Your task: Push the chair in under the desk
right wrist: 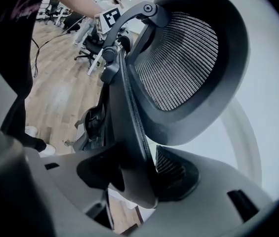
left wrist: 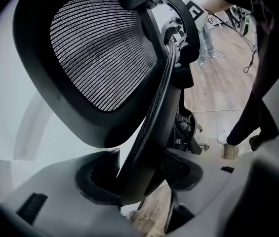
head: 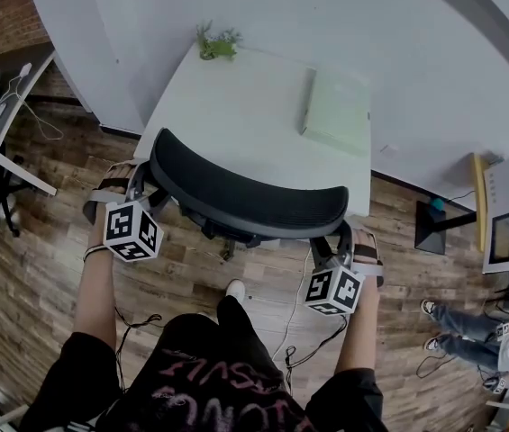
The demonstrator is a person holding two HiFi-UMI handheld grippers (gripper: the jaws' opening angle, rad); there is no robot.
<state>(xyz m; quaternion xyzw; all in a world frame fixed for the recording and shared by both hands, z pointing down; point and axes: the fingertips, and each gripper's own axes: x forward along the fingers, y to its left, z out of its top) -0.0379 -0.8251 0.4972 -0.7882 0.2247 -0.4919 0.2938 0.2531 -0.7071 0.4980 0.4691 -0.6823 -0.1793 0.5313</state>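
Left gripper and right gripper each clamp 1 side edge of the chair, whose back runs crosswise, front facing the desk.

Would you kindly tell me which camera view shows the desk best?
The head view: the desk lies nearly whole from above, its near edge hidden by the chair's backrest. Both gripper views are filled by the backrest clamped in their jaws; only pale white behind it may be the desk.
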